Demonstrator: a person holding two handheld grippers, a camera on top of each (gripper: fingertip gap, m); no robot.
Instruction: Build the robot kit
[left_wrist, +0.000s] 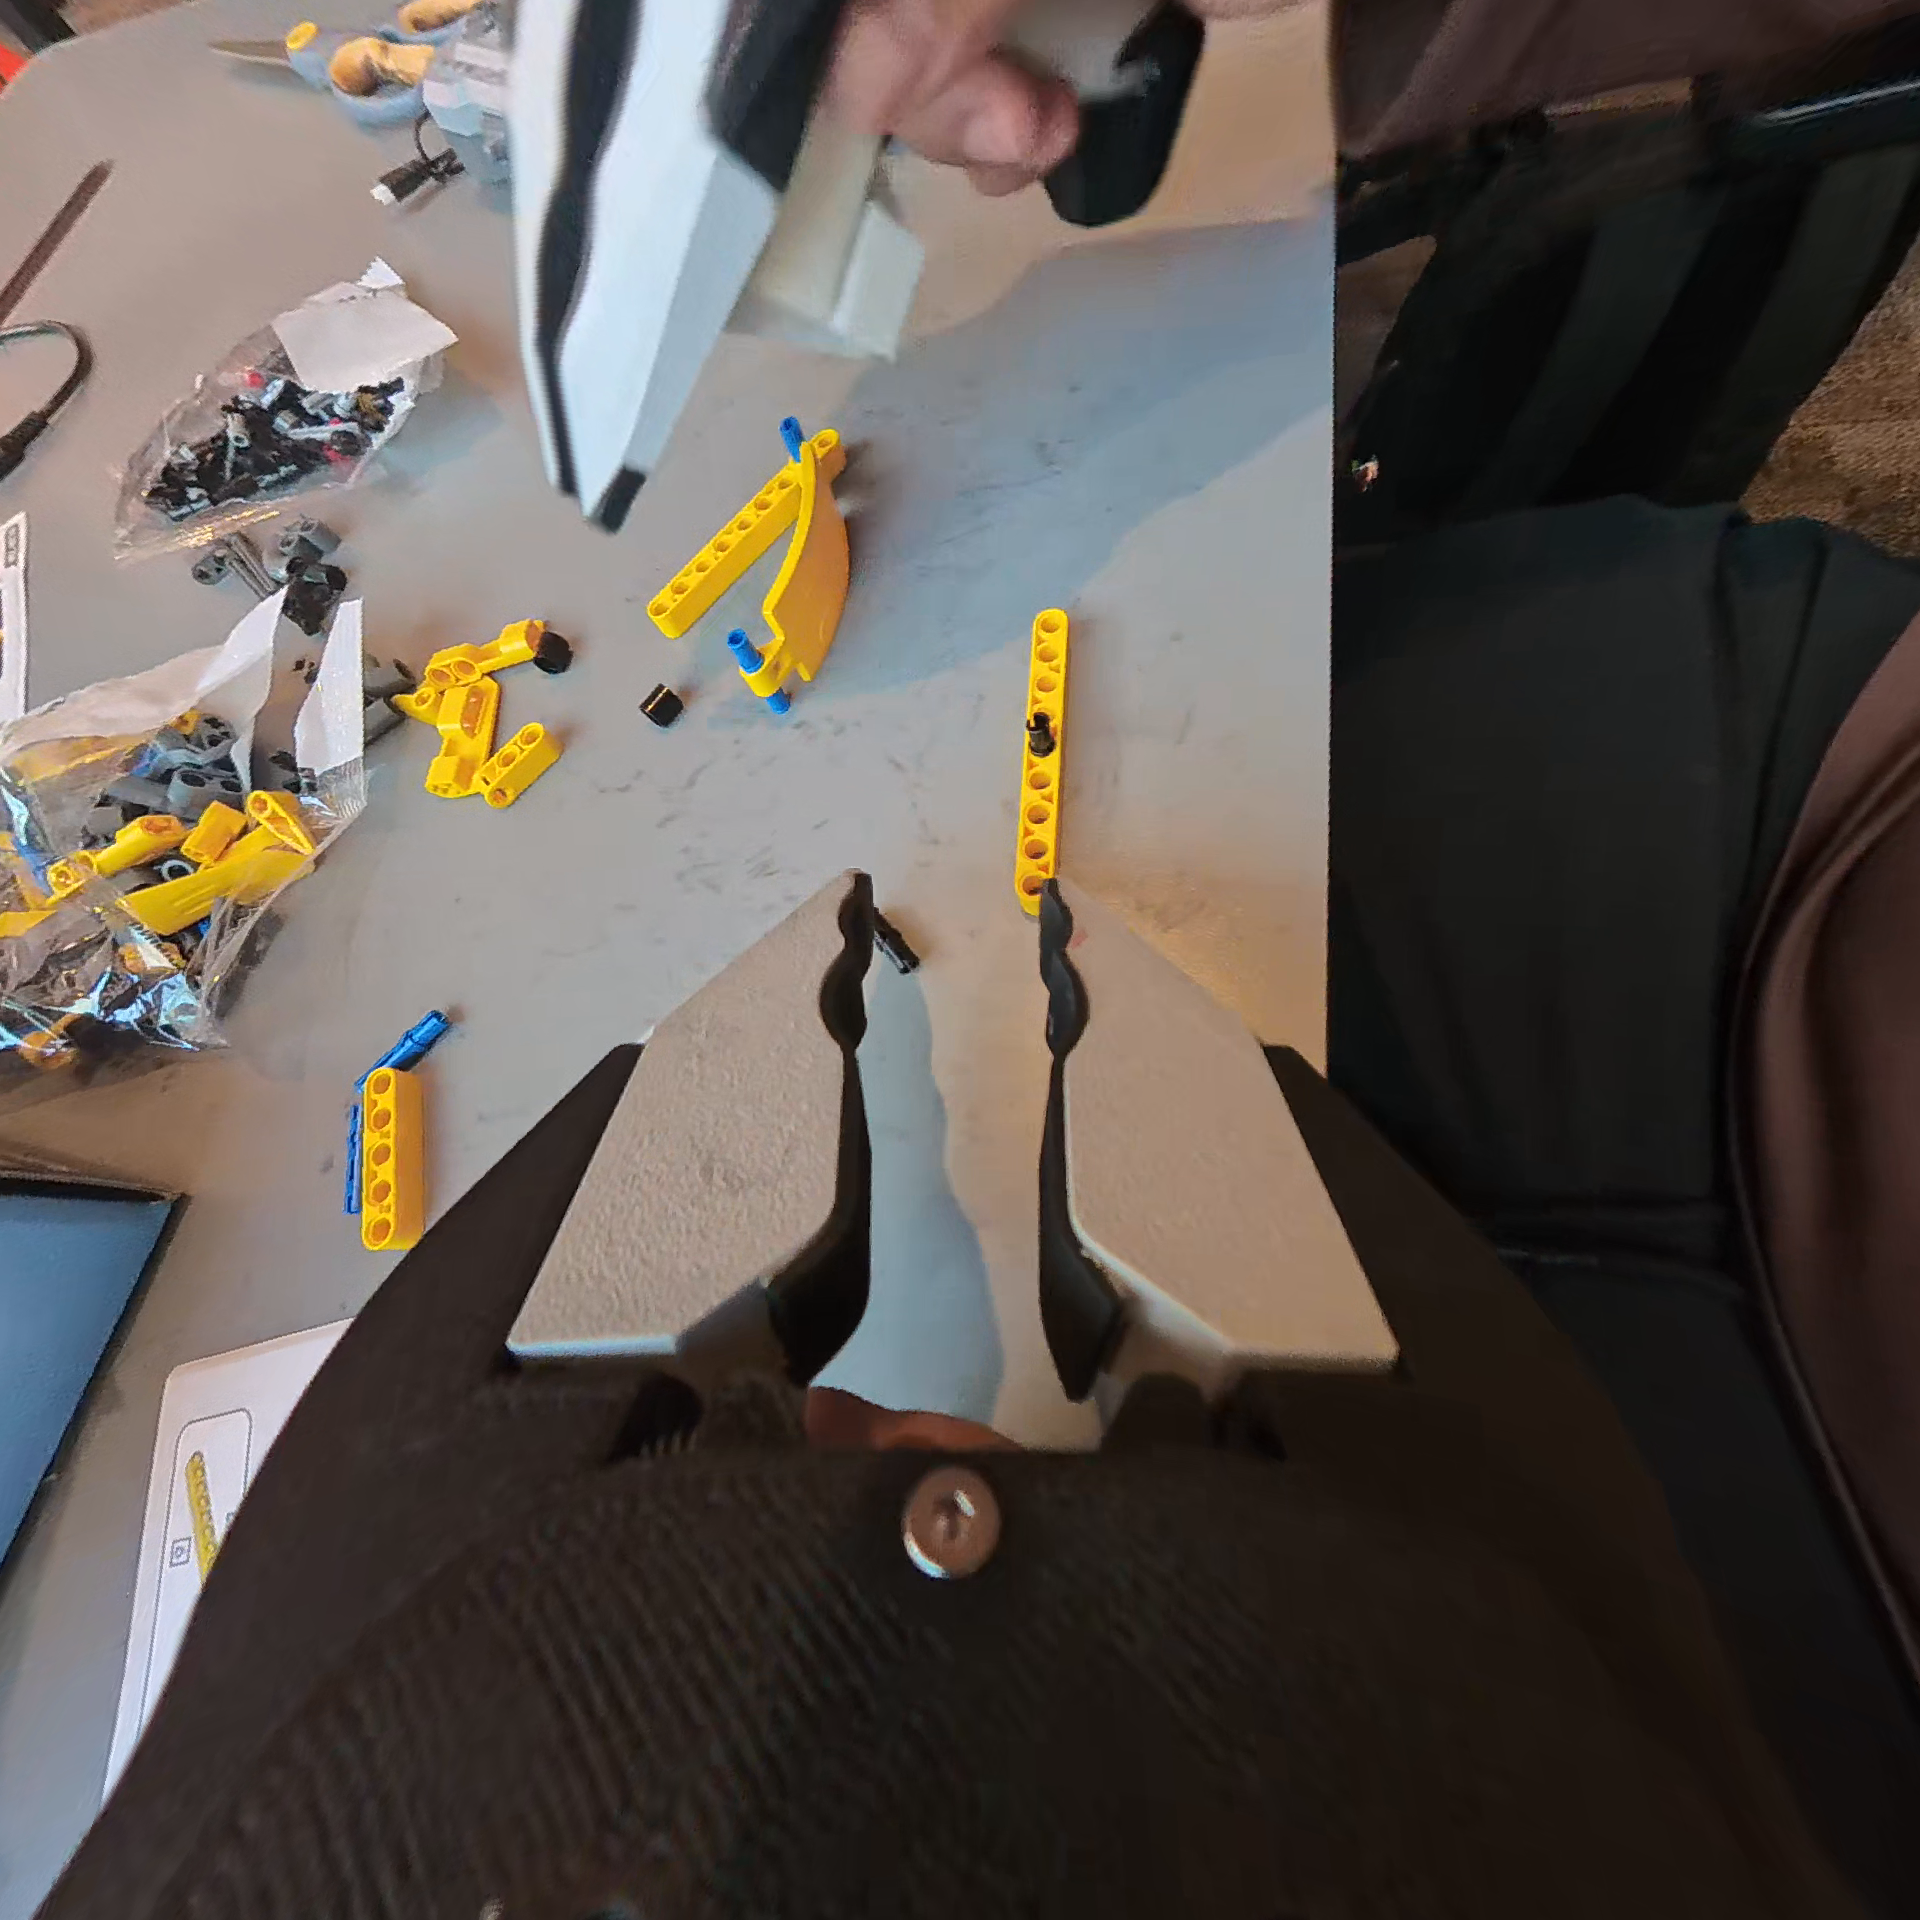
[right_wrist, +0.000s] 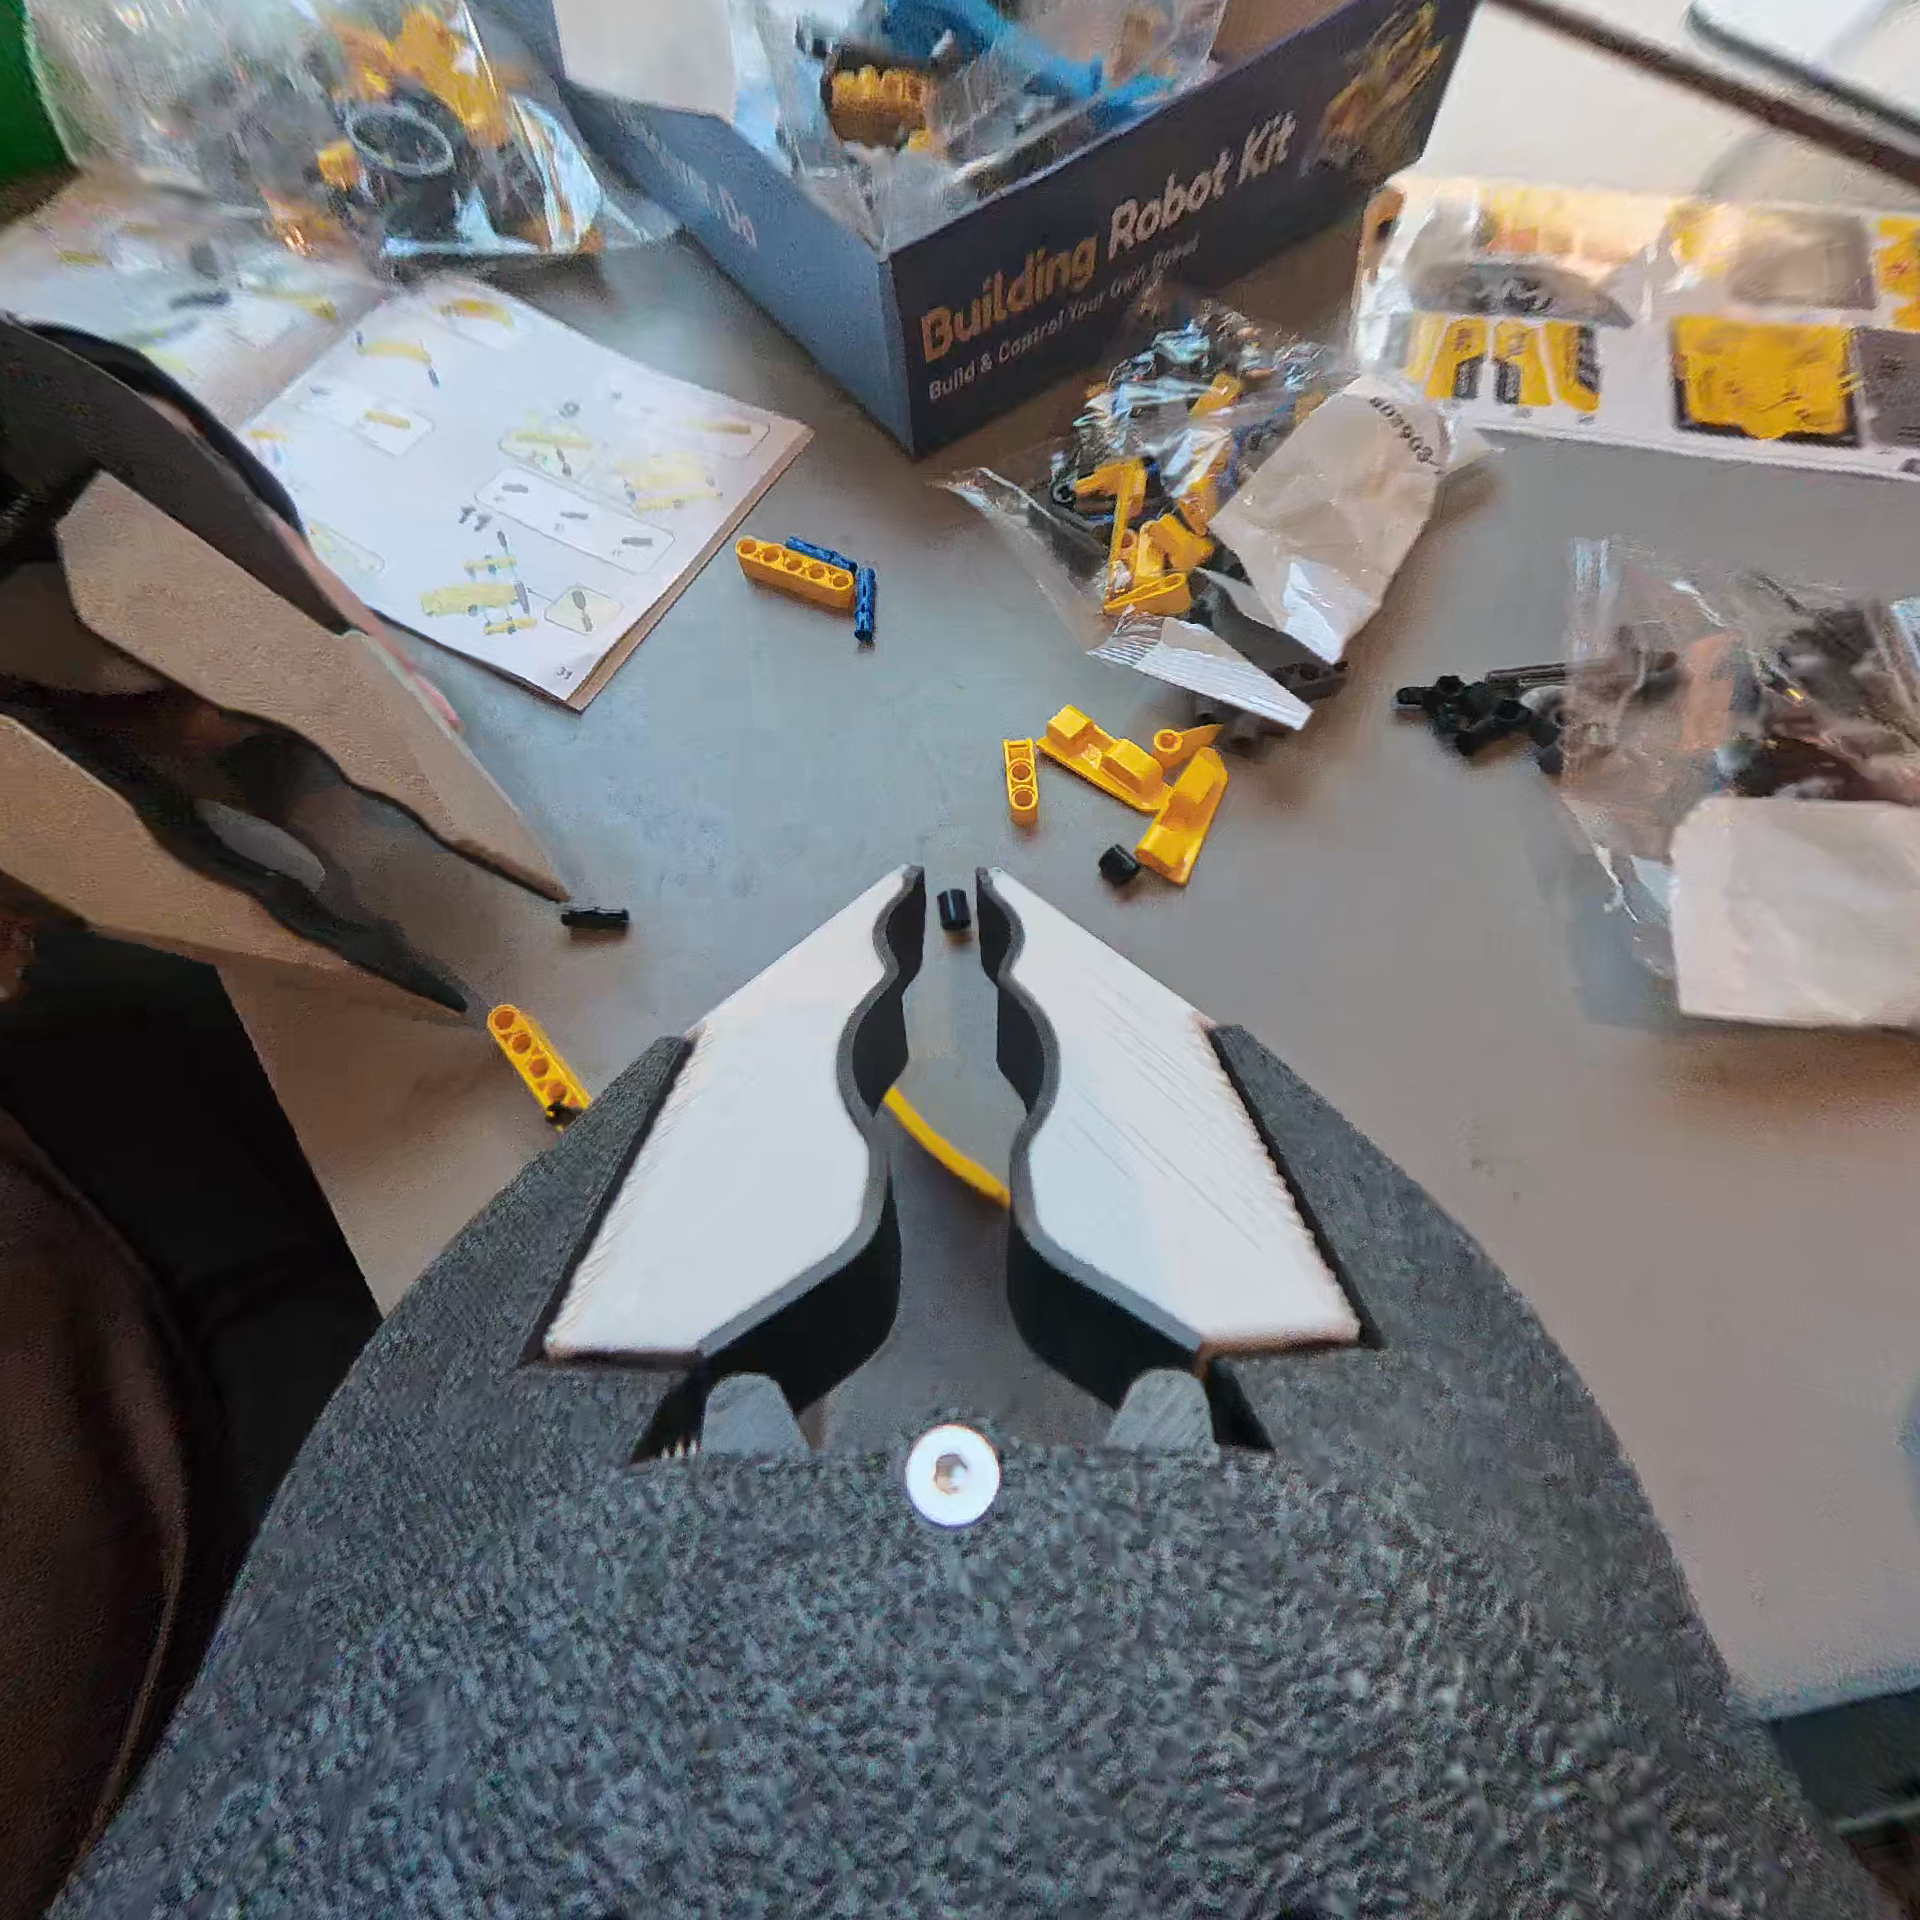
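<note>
In the left wrist view, the left gripper (left_wrist: 951, 899) hangs released at centre over the grey table (left_wrist: 1174, 436), a black pin (left_wrist: 896, 942) by its left tip, a long yellow beam (left_wrist: 1042, 758) at its right. In the right wrist view, the right gripper (right_wrist: 951, 883) is spread narrowly, a small black bush (right_wrist: 953, 910) between its tips at centre, gripping nothing.

Left gripper (left_wrist: 951, 899) and right gripper (right_wrist: 948, 883): textured black housings, pale wedge fingers, wavy black pads, central silver screw

Box (right_wrist: 1039, 239) behind bags (right_wrist: 1226, 520), manual (right_wrist: 499, 488) left, loose pcs (right_wrist: 1132, 790) on table (right_wrist: 1403, 1195) ctr
</note>
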